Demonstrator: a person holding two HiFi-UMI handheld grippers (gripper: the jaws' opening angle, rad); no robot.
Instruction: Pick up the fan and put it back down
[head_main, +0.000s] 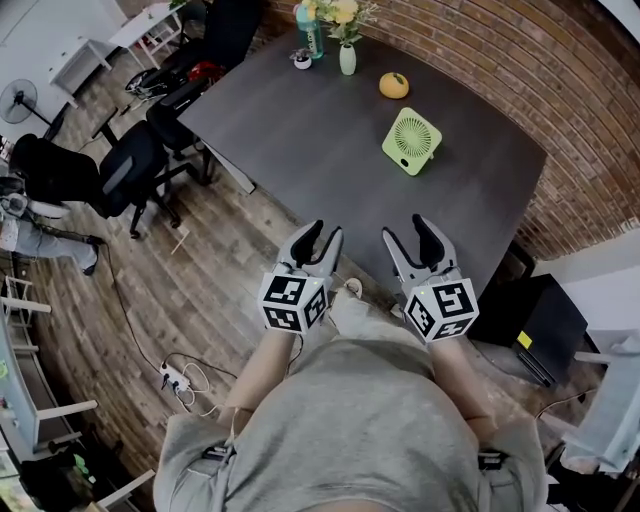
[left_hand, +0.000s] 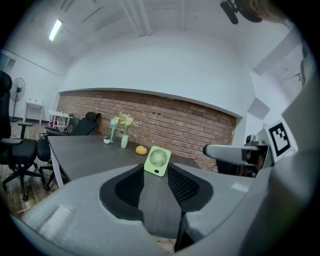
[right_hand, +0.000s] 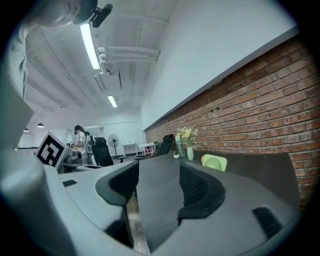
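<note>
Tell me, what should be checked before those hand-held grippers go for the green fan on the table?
1. The fan stands upright on the table: ok.
2. The left hand-held gripper has its jaws apart with nothing between them: ok.
3. The right hand-held gripper is the same: ok.
4. Bare tabletop between grippers and fan: ok.
5. The orange and the vase stand apart from the fan: ok.
6. Grippers close enough to grasp: not ok, both are by the table's near edge.
</note>
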